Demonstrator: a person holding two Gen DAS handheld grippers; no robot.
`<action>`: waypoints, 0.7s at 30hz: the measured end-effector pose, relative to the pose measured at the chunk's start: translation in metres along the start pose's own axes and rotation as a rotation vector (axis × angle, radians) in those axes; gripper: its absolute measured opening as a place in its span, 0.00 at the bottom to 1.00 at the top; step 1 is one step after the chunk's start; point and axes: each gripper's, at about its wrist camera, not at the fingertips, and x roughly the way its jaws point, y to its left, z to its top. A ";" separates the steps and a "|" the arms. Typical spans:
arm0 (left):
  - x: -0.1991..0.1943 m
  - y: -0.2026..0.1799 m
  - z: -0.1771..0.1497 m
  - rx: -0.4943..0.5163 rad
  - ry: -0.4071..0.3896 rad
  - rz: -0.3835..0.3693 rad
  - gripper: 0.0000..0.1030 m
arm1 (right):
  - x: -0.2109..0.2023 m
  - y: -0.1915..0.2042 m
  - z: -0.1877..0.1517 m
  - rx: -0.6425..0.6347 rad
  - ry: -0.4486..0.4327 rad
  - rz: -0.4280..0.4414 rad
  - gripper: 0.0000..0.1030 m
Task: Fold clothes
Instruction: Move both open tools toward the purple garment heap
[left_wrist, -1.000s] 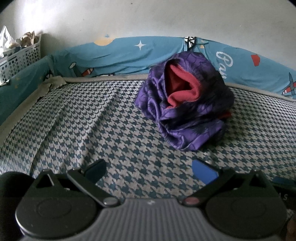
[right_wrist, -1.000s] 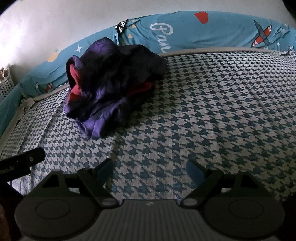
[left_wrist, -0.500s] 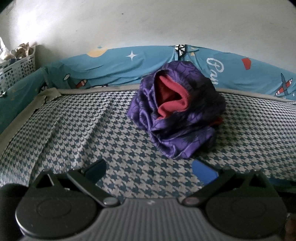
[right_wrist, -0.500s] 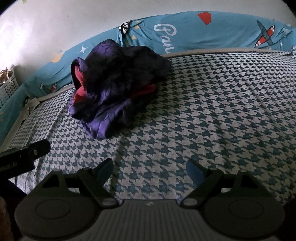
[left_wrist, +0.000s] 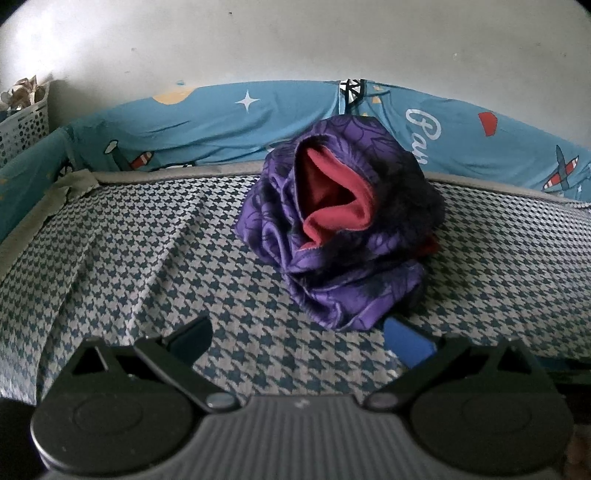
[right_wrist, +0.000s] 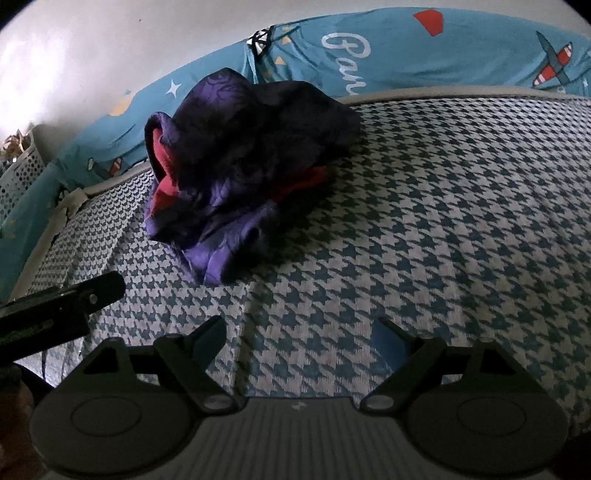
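Note:
A crumpled purple garment (left_wrist: 347, 236) with a red lining lies in a heap on the houndstooth bed cover (left_wrist: 147, 258), near the far edge. In the right wrist view the same garment (right_wrist: 240, 155) sits up and to the left. My left gripper (left_wrist: 299, 339) stands open over the cover, with nothing between its fingers; its right blue pad is just in front of the heap's near edge. My right gripper (right_wrist: 301, 339) is open too, over bare cover to the right of the heap and short of it. The left gripper's finger (right_wrist: 88, 295) shows at the left edge of the right wrist view.
A blue bumper cushion (left_wrist: 221, 122) with stars and planes runs along the back and left of the bed, under a white wall (left_wrist: 295, 44). A white perforated basket (left_wrist: 22, 122) stands at the far left. The cover stretches wide to the right (right_wrist: 461, 206).
In the left wrist view the heap first shifted left, then back toward the centre and closer to the fingers. In the right wrist view it grew slightly larger. Both grippers stayed open.

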 end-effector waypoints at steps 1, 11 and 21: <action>0.002 0.000 0.001 0.003 0.001 -0.001 1.00 | 0.001 0.001 0.002 -0.004 0.003 -0.002 0.84; 0.023 0.000 0.004 0.018 0.014 -0.006 1.00 | 0.012 0.003 0.015 -0.033 0.011 -0.025 0.84; 0.037 0.003 0.005 0.021 0.027 -0.002 1.00 | 0.019 0.002 0.017 -0.044 0.010 -0.042 0.84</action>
